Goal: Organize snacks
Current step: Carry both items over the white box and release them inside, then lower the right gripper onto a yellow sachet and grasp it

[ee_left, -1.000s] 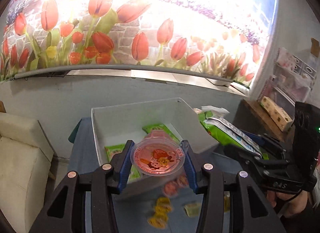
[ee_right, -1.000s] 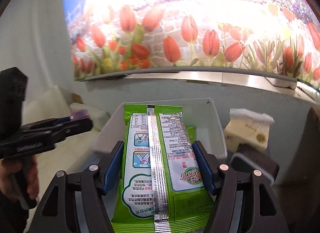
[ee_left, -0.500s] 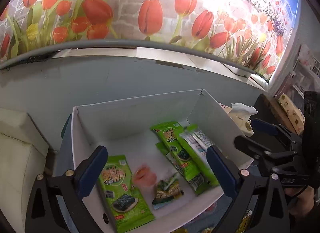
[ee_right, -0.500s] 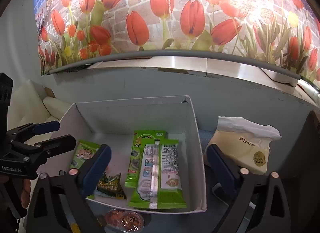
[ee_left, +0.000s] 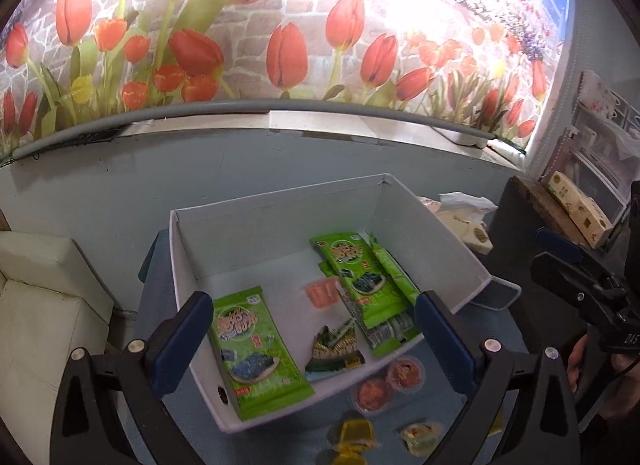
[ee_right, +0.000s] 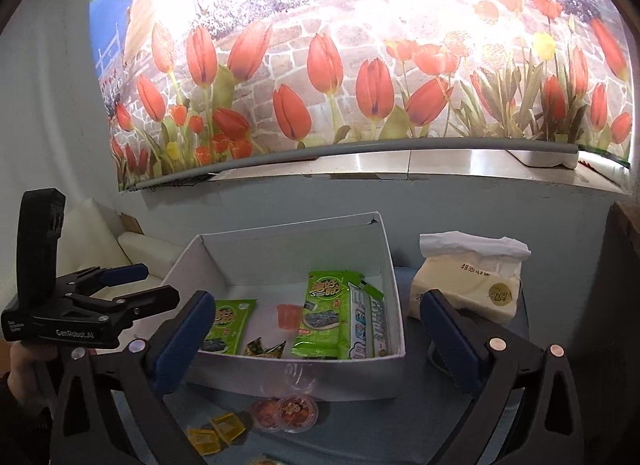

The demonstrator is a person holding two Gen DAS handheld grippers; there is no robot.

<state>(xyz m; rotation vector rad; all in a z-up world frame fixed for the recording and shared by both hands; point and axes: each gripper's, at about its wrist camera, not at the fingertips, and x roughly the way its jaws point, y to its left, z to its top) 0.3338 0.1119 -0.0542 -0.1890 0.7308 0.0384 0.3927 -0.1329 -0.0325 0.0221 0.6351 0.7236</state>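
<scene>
at the far left a white cushioned seat (ee_left: 44, 305) stands beside the blue table (ee_left: 516, 341), clear of the work. the left gripper (ee_left: 308, 337) hangs above the near-left corner of the white box (ee_left: 280, 225), spread wide, its blue pads (ee_left: 182, 339) touching nothing and holding nothing. under it, inside the box, a green seaweed packet (ee_left: 256, 353) lies flat against the left wall. next to it lies a small dark triangular pack (ee_left: 334, 349), and behind that a pink jelly cup (ee_left: 322, 293) on its side near the middle of the floor. further right a stack of green packets (ee_left: 360, 281) leans against the right wall, one of them printed-back up.

the snacks not yet sorted lie on the table just in front of the box: two pink jelly cups (ee_right: 286, 411) touching each other, and yellow jelly cups (ee_right: 218, 433) a little nearer the camera.

the risk from here, as i judge it — the cups are small, round and packed close, so wide tongs dropping on one could nudge its neighbour away or pinch two at once. the cup in the box could roll if a packet lands on it, and a low pass could catch the near wall of the box and shove it.

the right gripper (ee_right: 316, 337) is likewise fully released and empty, over the near-right edge of the box. to its right a tissue pack (ee_right: 468, 285) sits on the table, close to the box wall but apart from it.
</scene>
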